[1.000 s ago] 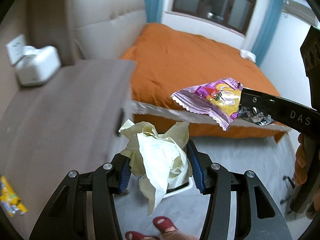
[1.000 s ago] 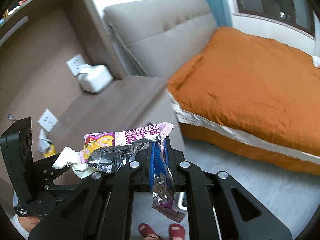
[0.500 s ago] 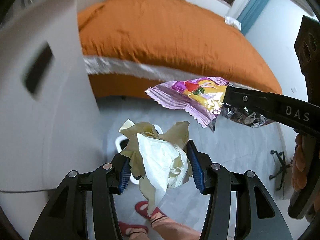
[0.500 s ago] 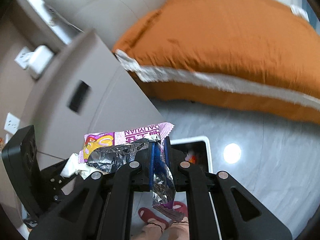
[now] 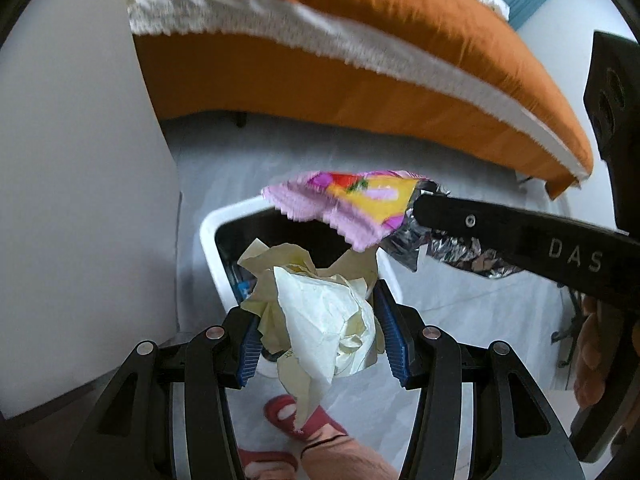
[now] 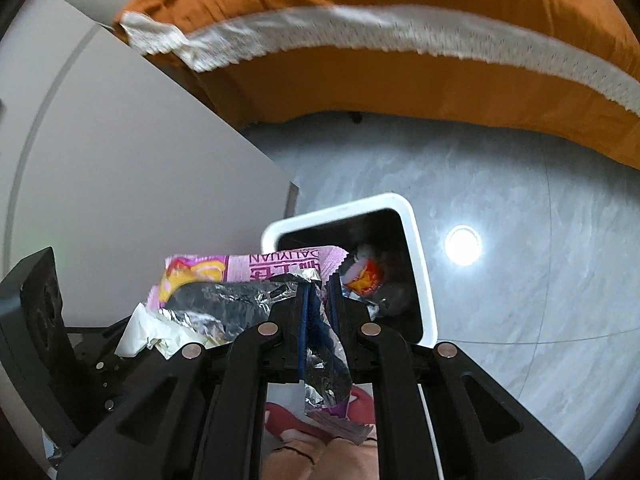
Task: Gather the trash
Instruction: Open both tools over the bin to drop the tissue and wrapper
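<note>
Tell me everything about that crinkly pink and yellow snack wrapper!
The crinkly pink and yellow snack wrapper is empty and torn open, with shiny silver foil inside and a zigzag edge. Purple letters run along one side. The right gripper pinches it shut at the foil end, so the pink part sticks out sideways. It hangs in the air above the white-rimmed trash bin, near the crumpled pale yellow paper.
</note>
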### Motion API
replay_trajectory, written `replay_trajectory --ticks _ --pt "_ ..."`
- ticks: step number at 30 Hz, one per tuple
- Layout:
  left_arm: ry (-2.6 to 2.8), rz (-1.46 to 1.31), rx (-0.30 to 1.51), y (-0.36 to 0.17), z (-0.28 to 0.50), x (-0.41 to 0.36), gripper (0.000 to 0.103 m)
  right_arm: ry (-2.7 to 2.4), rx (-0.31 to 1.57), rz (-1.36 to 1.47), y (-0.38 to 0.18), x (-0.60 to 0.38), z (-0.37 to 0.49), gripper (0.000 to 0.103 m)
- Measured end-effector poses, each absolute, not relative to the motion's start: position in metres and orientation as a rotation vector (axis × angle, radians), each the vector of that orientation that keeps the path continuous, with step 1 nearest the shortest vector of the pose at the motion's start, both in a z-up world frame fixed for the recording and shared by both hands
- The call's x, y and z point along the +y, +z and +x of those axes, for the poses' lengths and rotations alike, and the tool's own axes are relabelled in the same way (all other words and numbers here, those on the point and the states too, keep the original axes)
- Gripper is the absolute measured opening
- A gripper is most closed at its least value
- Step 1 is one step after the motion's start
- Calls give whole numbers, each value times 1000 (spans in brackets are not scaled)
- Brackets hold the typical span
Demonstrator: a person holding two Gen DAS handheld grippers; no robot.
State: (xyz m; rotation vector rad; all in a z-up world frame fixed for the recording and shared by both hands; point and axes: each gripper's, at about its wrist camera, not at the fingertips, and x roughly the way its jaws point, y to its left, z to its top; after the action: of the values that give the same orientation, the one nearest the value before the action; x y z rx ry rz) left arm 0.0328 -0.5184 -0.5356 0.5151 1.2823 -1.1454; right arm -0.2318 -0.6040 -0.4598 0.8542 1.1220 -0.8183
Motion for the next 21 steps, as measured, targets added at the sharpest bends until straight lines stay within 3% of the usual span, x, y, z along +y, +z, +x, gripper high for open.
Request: replay_trajectory --ticks 2,3,4,5,6,7,9,15,21 --pt "-1147 519 1295 -551 31 -518 56 -823 1134 849 -474 -606 -234 19" --pt "-1150 518 1308 -559 31 -518 61 -827 1139 849 -479 -605 -234 30" --pt "-1154 513 1323 -564 32 -515 81 -824 1140 856 -487 -606 -236 42" --pt "-1150 503 1338 -574 33 -516 99 -826 1149 855 -494 -605 -238 45" --pt "-1147 496 1344 -579 34 -516 98 -830 1160 849 -500 -606 -239 54" --pt "-1150 492 1358 -585 35 -516 98 -833 1167 848 -504 -608 -240 73" --pt "-1139 496 1368 -595 36 -518 98 -840 1179 851 -513 -608 -244 92" --pt "-1130 525 1363 -601 39 -518 98 -875 1181 852 -515 -606 -250 97" --pt "-1108 507 1367 -569 44 -516 98 -896 1158 847 -483 -599 -244 97"
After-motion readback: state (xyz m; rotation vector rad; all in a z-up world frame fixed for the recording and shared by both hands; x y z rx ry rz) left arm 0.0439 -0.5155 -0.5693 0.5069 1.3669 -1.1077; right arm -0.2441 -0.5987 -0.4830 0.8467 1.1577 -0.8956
